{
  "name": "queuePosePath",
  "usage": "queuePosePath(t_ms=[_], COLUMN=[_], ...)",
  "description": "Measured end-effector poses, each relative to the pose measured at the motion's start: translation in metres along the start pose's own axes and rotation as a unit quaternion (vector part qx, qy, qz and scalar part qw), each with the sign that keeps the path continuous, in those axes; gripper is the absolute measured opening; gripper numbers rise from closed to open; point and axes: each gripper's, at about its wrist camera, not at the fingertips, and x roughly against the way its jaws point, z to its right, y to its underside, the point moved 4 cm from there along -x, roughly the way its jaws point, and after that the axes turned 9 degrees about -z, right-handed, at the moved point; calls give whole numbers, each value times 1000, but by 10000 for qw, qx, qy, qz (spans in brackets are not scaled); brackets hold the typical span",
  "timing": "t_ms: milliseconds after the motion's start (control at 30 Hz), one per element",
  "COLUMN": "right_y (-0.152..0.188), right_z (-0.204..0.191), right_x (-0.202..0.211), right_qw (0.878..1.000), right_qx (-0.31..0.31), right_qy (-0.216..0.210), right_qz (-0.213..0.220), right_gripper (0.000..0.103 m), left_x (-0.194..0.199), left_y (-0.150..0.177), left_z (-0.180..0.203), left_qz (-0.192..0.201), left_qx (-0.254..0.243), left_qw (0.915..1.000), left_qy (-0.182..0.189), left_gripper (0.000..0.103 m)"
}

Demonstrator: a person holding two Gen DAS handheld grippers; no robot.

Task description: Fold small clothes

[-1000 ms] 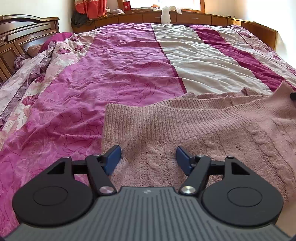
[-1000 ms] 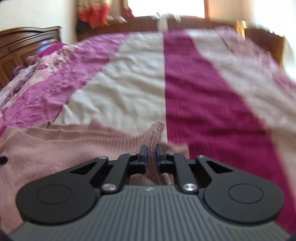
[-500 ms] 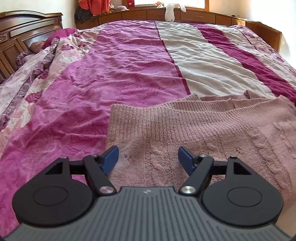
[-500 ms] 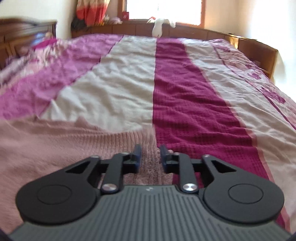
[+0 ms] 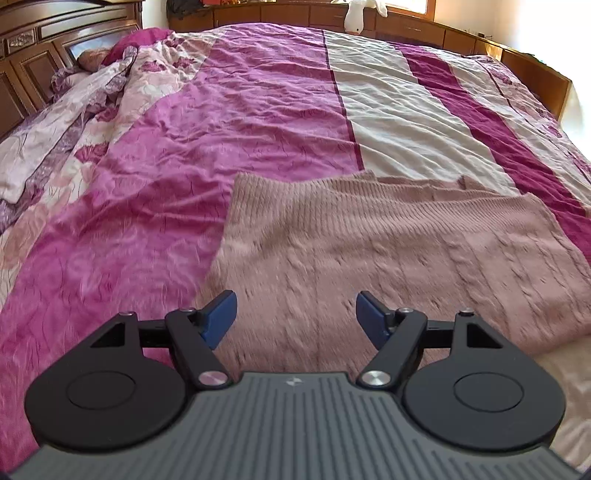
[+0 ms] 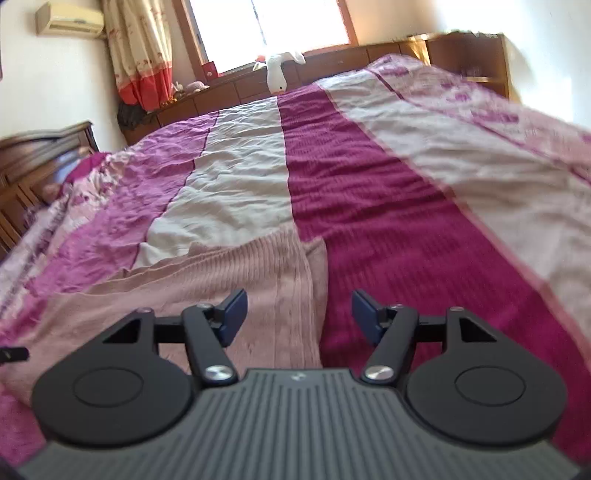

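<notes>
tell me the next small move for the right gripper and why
Probably lower the right gripper onto the sweater's right edge and close. Its jaws are open and empty above that edge, and the sweater lies flat on the bedspread with the left gripper open too.

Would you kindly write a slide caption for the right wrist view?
Open right gripper above the edge of a folded dusty-pink knitted sweater on a magenta-and-cream striped bedspread.

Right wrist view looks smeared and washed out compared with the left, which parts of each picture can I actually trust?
Right wrist view: window blown out, bedspread streaked with motion blur at the right edge, sweater soft; right tool sharp, open. Left wrist view: sweater and bedspread crisp farther out, knit blurred near the open left tool, glare at the top right, fisheye bending.
</notes>
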Motion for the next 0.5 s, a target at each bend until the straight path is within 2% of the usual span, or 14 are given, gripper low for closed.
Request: queuePosePath(t_ms=[300,400,500], right_y=[28,38,40], right_z=[25,27,23], right_x=[-3,-11,-13], right_qw=[9949,9928,9944], right_qx=[-861,-930,-779], right_qy=[-374,-495,-452], right_qz=[-375,-568,-561], right_gripper=[65,65,67], left_x=[-1,-6,-10], left_y=[25,29,28], left_z=[16,16,16], left_qz=[-229,-313,-352], left_qx=[34,71,84], left_qw=[9997,9995,9993], left_qy=[44,12,-41], left_gripper=[78,77,78])
